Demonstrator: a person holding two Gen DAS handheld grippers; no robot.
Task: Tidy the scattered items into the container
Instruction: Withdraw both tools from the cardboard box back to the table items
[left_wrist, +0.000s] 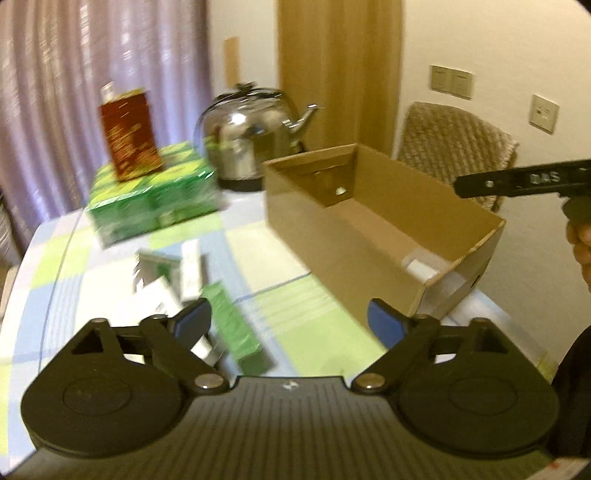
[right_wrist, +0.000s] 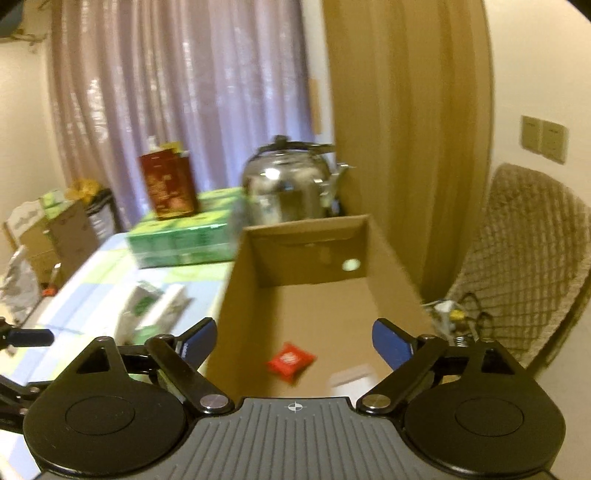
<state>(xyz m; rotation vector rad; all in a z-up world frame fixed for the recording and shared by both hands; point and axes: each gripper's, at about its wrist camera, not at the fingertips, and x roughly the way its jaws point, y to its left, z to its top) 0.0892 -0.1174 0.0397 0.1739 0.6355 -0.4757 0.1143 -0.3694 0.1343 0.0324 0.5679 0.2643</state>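
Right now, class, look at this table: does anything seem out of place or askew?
Yes. Several small boxes lie scattered at odd angles on the checked tablecloth beside the cardboard box, one green box skewed near the left gripper. Nothing looks spilled; blur hides finer detail.

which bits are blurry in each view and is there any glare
Left wrist view: motion blur smears the small boxes on the table and the red tin; kettle shows bright glare. Right wrist view: red packet in the cardboard box is soft; curtain backlit.
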